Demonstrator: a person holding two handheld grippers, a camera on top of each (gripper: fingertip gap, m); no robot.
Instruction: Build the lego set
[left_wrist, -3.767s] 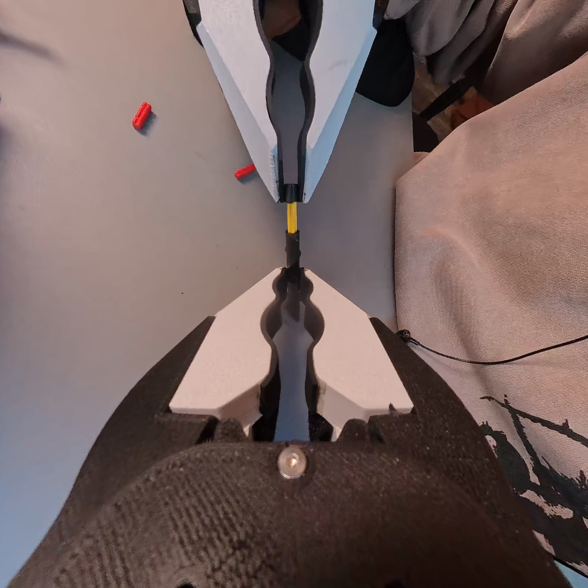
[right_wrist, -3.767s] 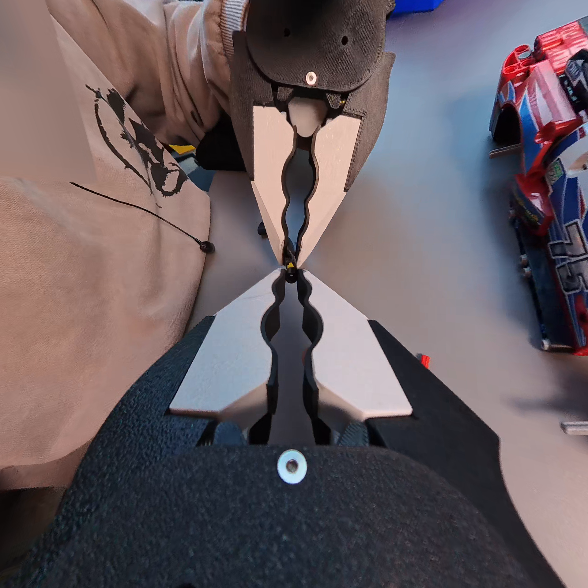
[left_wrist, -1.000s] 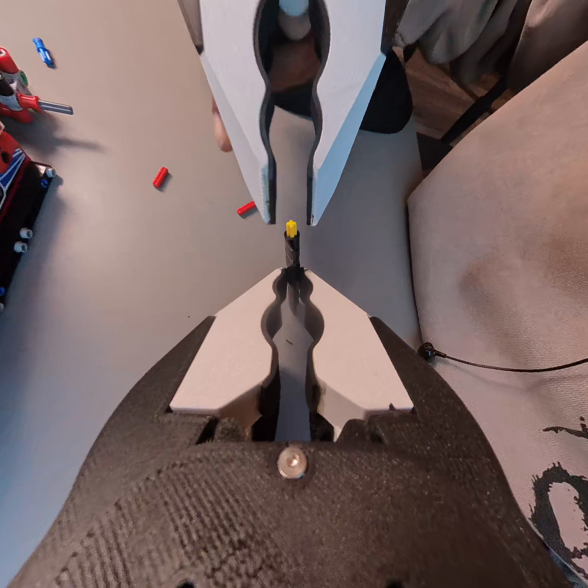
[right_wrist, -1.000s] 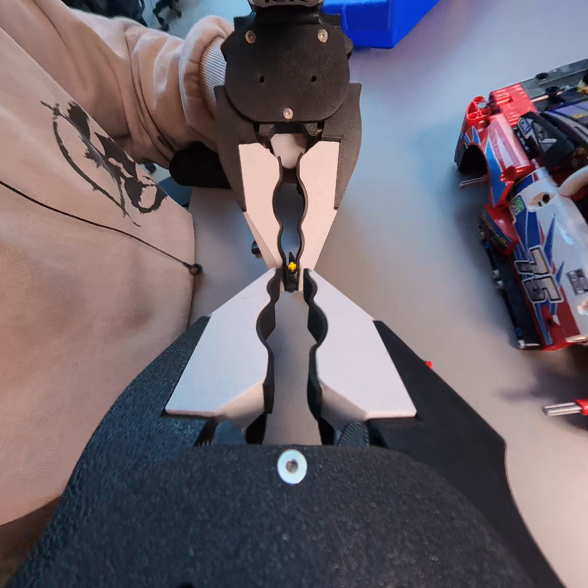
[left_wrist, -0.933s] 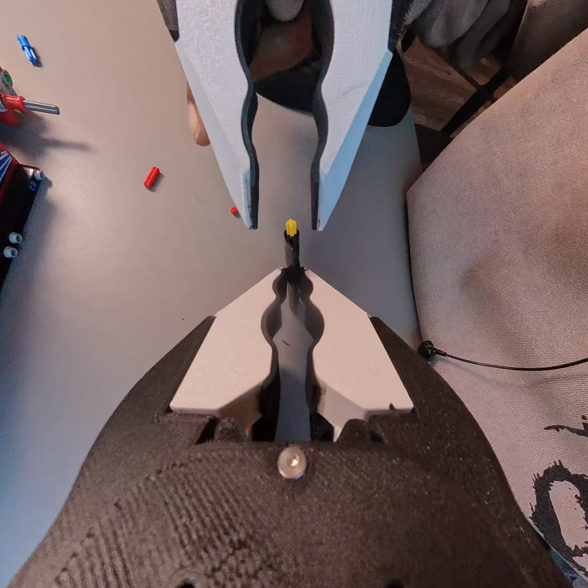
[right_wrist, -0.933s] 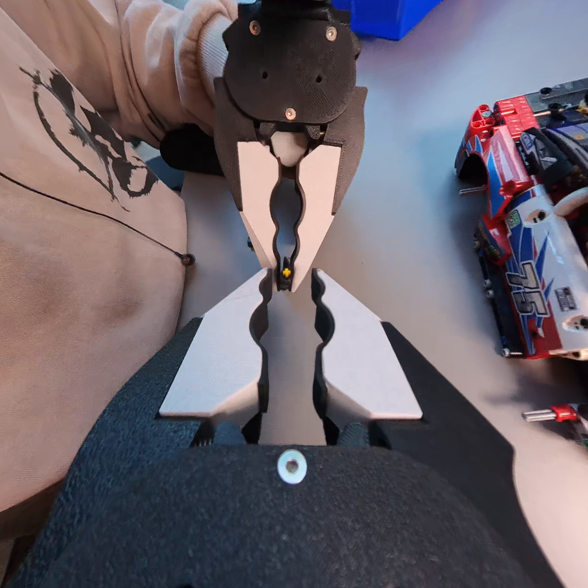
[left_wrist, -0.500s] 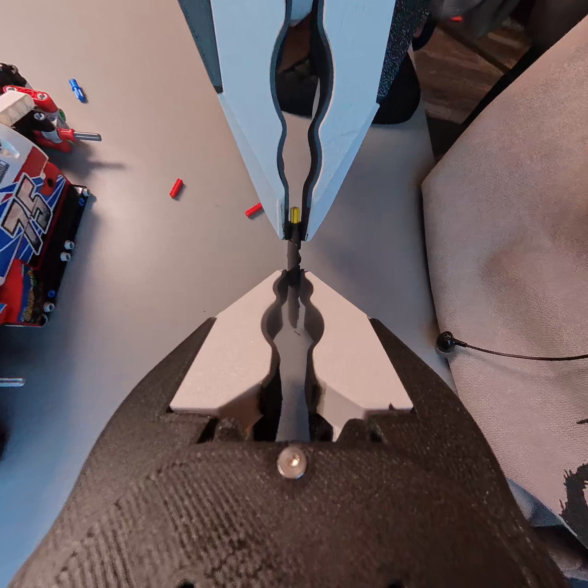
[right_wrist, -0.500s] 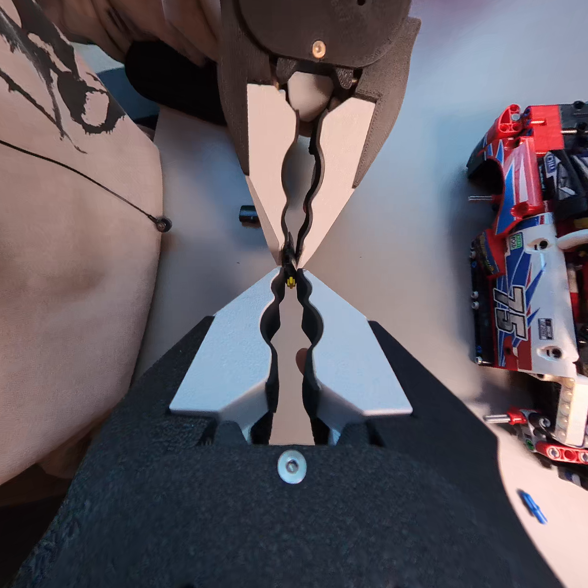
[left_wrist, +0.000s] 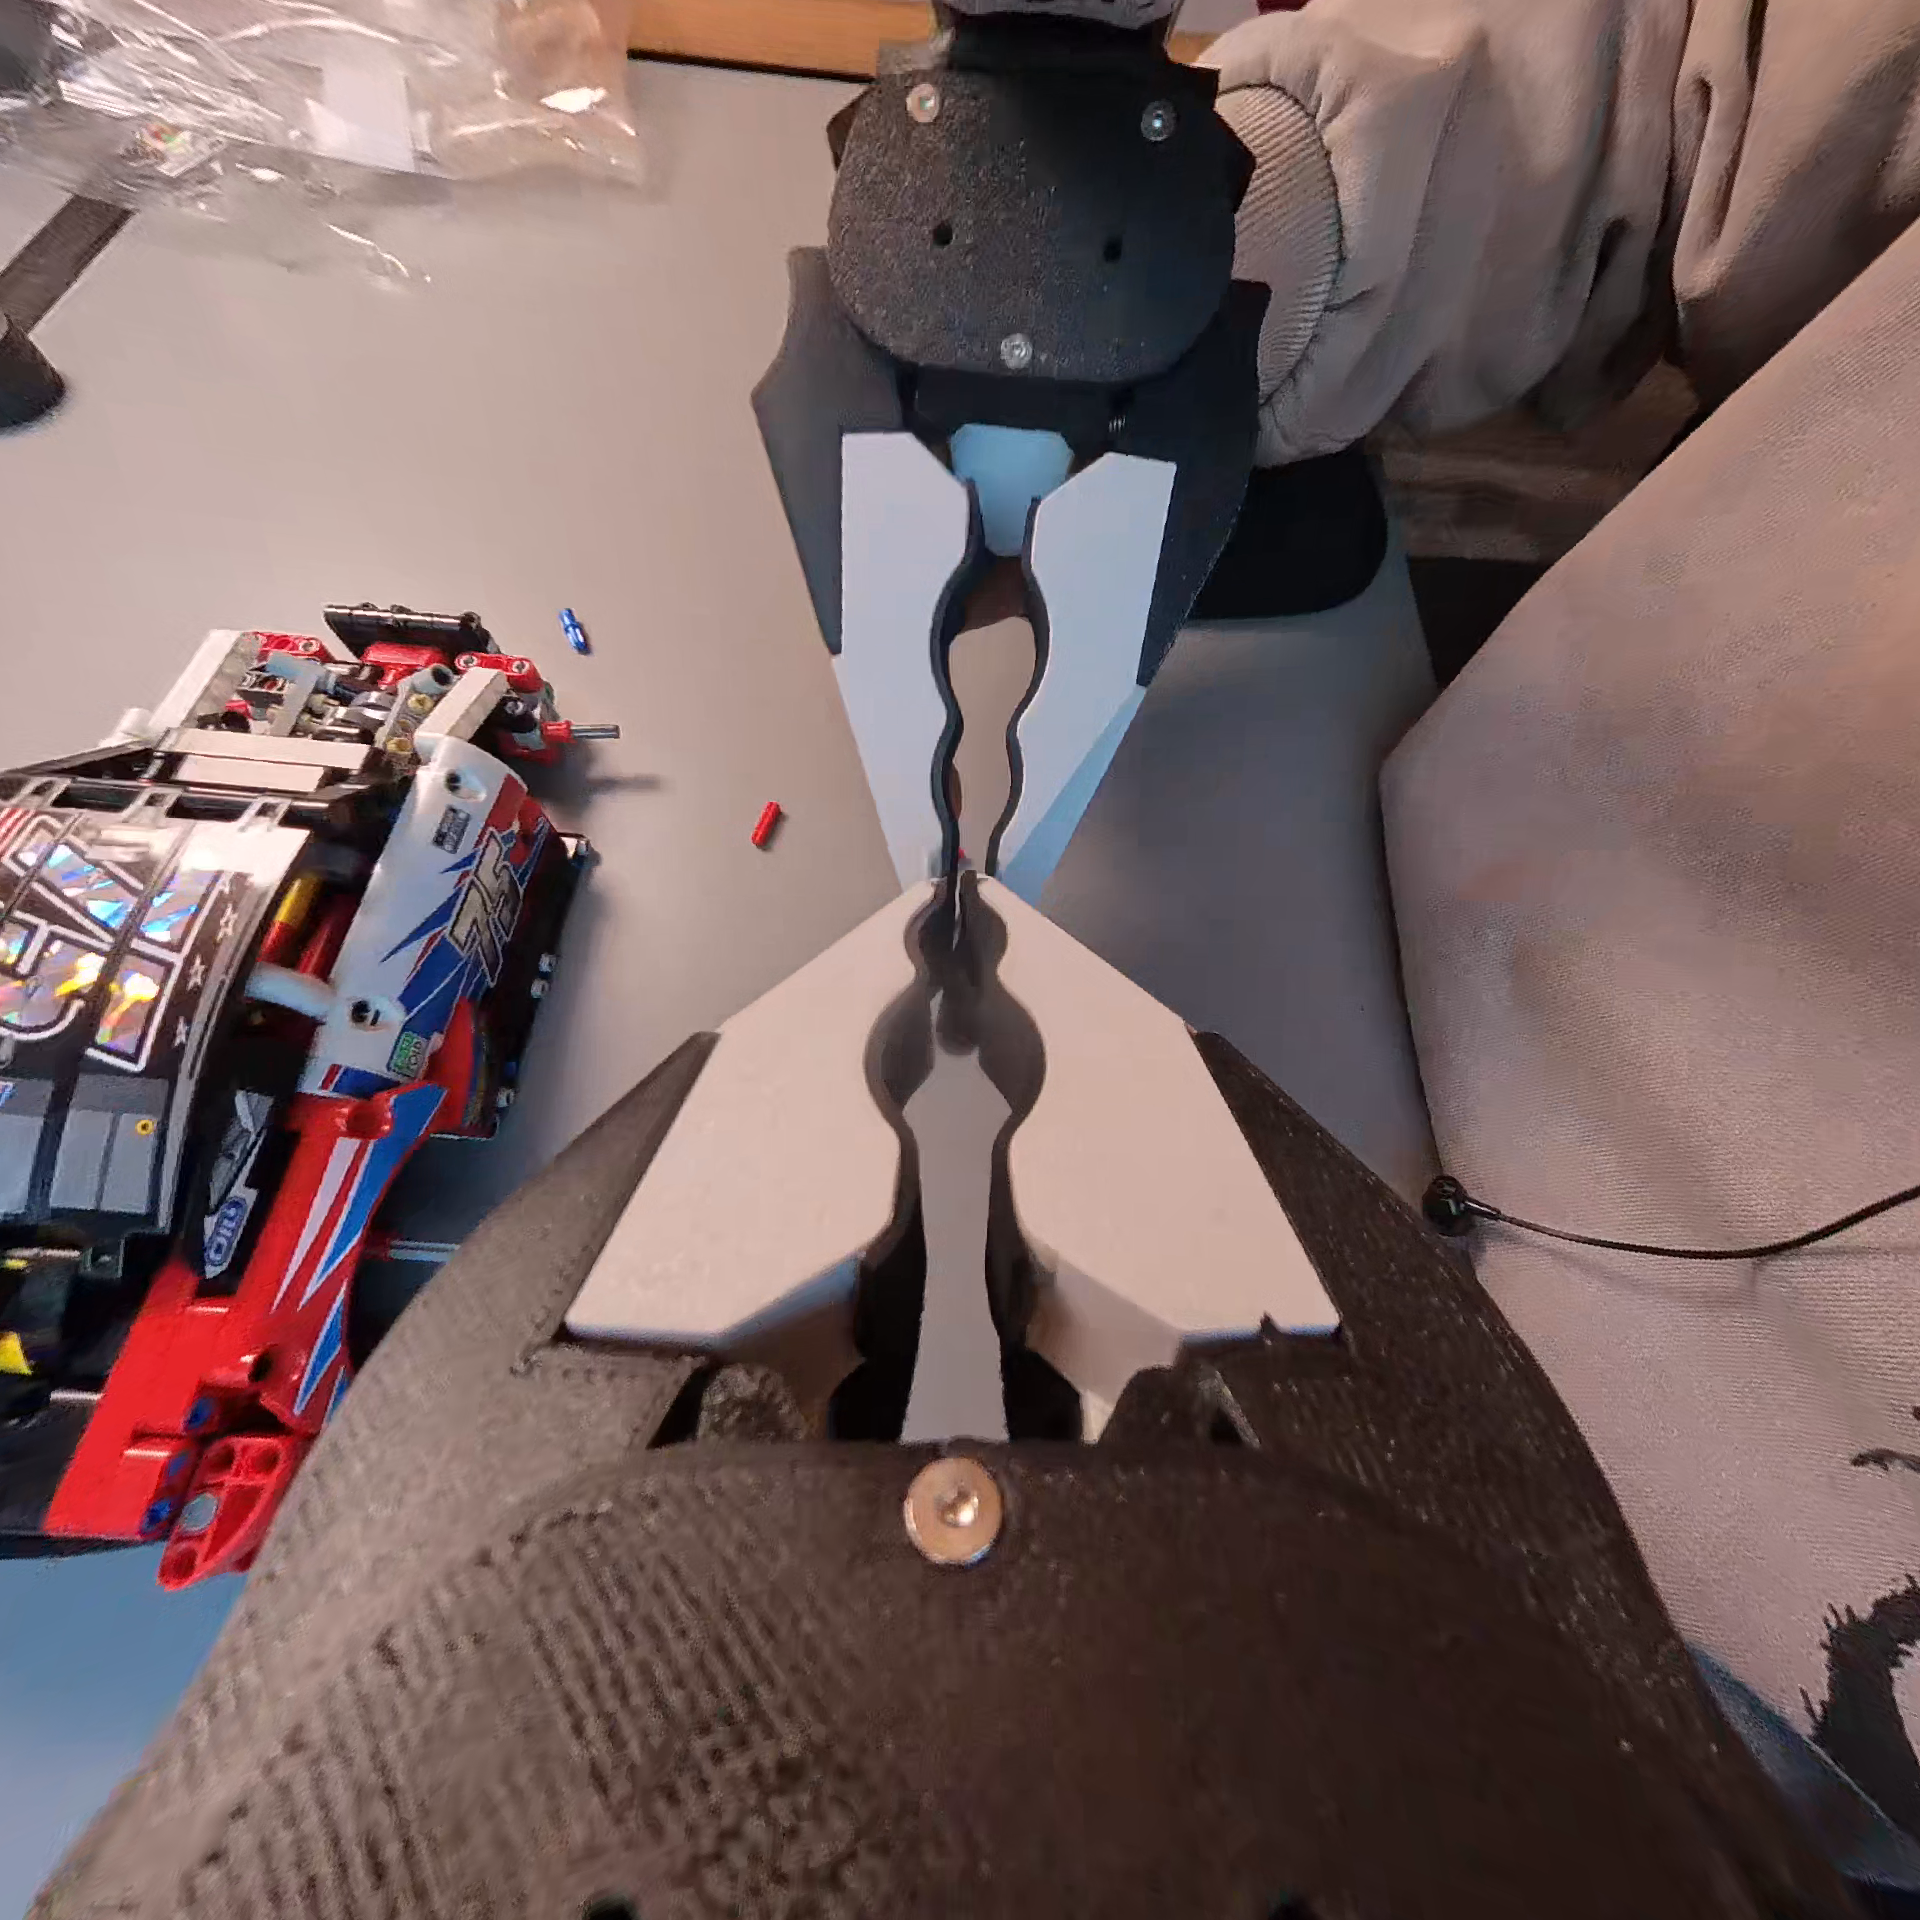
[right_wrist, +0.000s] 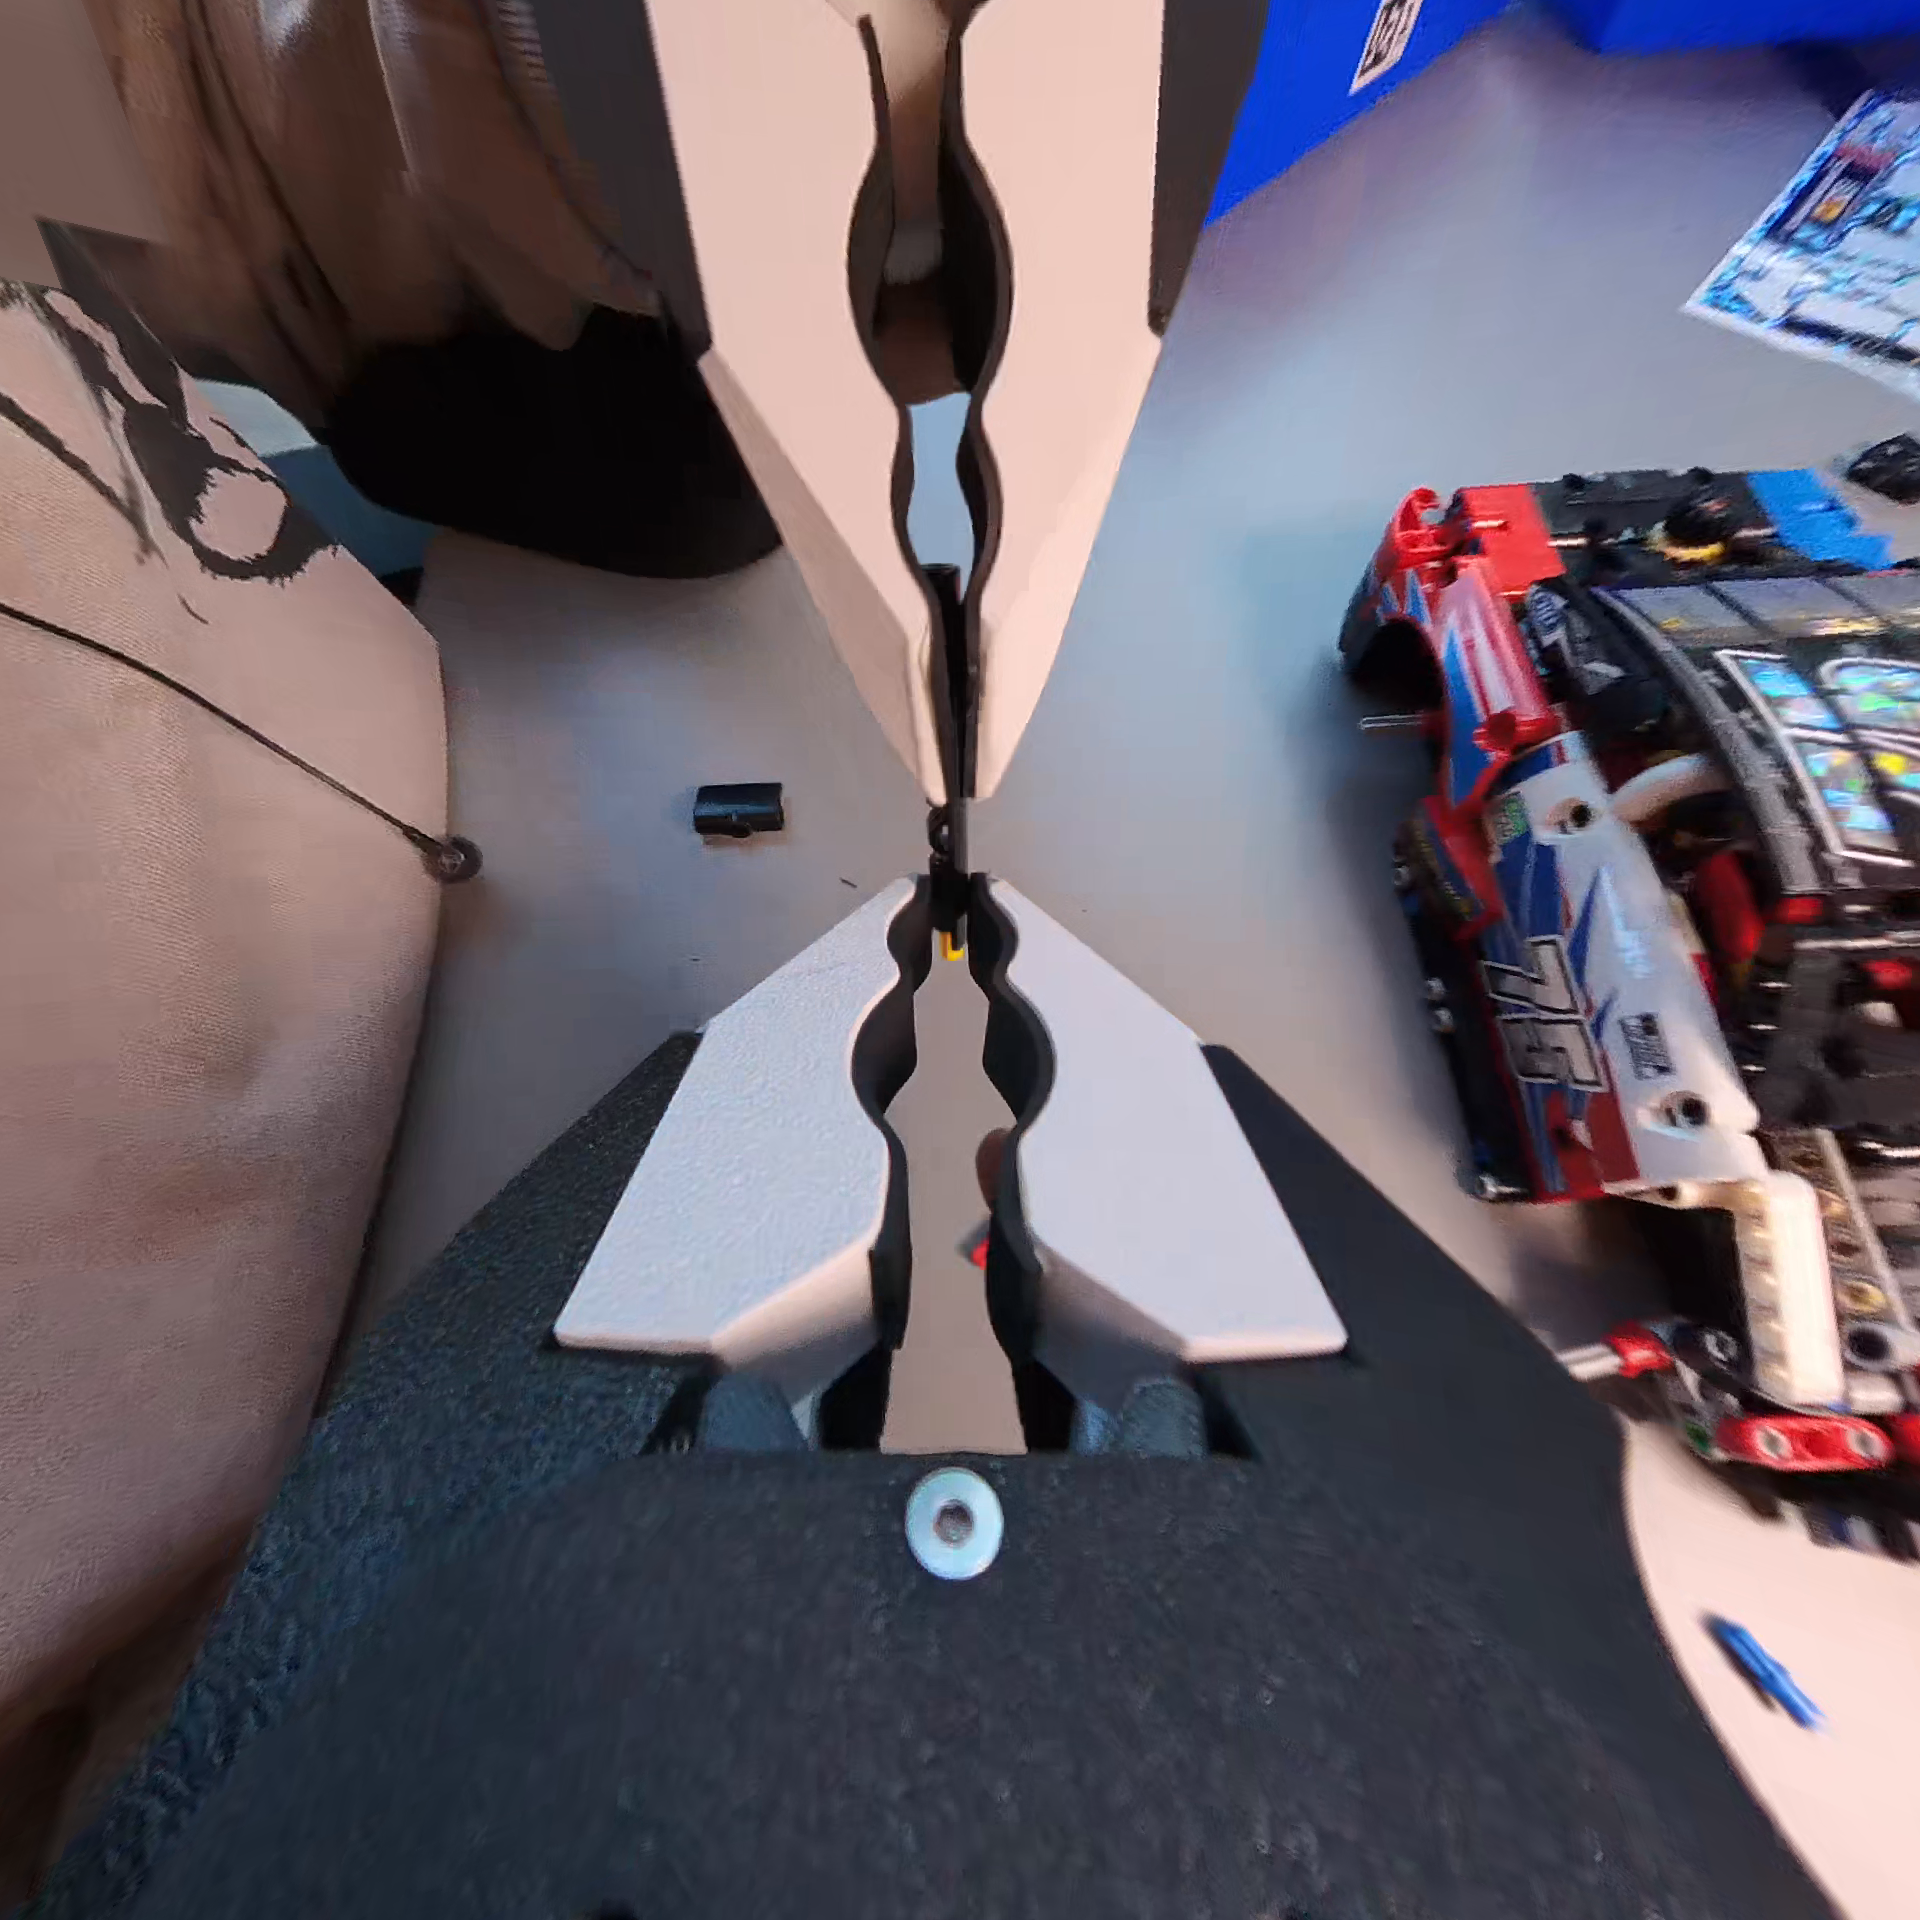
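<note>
1. The left gripper (left_wrist: 961, 902) and the right gripper (right_wrist: 951, 896) meet tip to tip above the grey table (left_wrist: 436, 436).
2. The left gripper is closed on a thin black part (left_wrist: 958, 987); this part sits between its fingers and pokes out a little at the tips.
3. The right gripper is also closed on the front end of the same assembly, where a small yellow axle (right_wrist: 949, 943) shows between its fingers.
4. The part is held in the air, not touching the table.
5. The red, white and blue lego car (left_wrist: 260, 997) lies on the table to the left of the grippers in the left view, well apart from them.
6. A red pin (left_wrist: 765, 823) and a blue pin (left_wrist: 574, 630) lie loose near the car.
7. A small black piece (right_wrist: 738, 808) lies on the table near the person's beige sweater (right_wrist: 197, 987).
8. A clear plastic bag (left_wrist: 312, 104) is at the far edge.
</note>
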